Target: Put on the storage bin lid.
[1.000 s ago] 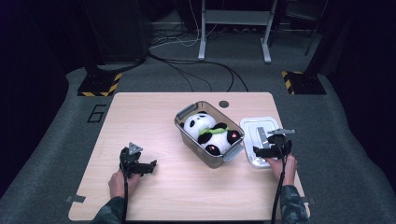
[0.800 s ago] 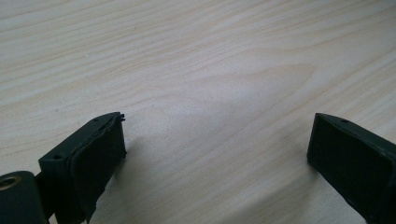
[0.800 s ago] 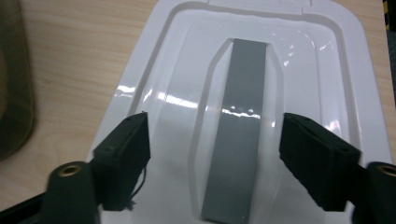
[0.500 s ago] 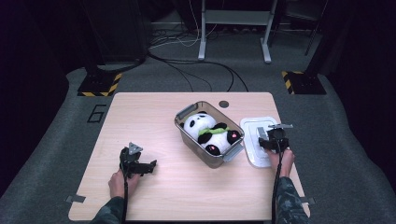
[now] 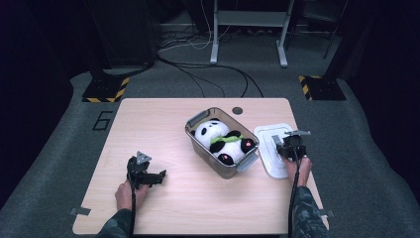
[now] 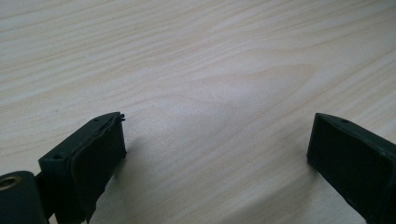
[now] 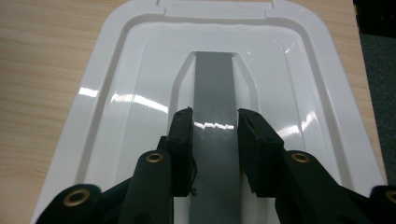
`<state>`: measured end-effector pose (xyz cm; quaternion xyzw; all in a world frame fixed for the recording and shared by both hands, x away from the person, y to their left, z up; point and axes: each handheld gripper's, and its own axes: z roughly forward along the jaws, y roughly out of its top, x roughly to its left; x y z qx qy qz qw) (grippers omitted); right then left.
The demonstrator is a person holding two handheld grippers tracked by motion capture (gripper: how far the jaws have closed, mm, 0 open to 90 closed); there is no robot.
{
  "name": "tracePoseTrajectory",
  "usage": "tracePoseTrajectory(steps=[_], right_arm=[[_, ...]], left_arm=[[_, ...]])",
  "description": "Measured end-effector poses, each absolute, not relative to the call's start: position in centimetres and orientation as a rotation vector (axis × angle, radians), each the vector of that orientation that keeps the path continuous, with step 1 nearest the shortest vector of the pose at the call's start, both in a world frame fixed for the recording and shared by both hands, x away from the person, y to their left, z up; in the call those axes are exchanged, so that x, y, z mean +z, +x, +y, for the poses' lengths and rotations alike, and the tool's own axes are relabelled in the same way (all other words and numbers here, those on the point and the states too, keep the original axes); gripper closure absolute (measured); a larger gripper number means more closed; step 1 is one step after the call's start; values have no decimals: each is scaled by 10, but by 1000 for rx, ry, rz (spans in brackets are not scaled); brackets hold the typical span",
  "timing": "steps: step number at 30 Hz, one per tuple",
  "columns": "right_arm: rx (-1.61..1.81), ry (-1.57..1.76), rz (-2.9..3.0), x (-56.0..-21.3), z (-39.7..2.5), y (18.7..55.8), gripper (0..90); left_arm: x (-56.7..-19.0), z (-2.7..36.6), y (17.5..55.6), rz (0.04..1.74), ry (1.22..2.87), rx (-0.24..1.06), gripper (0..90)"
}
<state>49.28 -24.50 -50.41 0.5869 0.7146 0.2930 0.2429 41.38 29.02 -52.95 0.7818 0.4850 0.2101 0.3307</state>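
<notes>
Jaws of the right gripper clamp the grey handle of the white lid. Left gripper rests on the desk, jaws apart.

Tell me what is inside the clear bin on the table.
The clear bin holds a panda plush, black and white with a green band, lying on its back. The bin floor beneath it is hidden. Its white lid lies beside it, where the right tool straddles the grey handle.
</notes>
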Motion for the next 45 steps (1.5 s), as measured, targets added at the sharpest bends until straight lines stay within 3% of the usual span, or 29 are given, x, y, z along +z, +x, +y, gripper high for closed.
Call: tracePoseTrajectory(steps=[14,45], right_arm=[[856,1621,1945,-489,-253,485,671],[952,1479,1962,-412,-251,469,671]], left_arm=[[-530,290,414,1269,2043,551,40],[-529,290,414,1270,2051,546,40]])
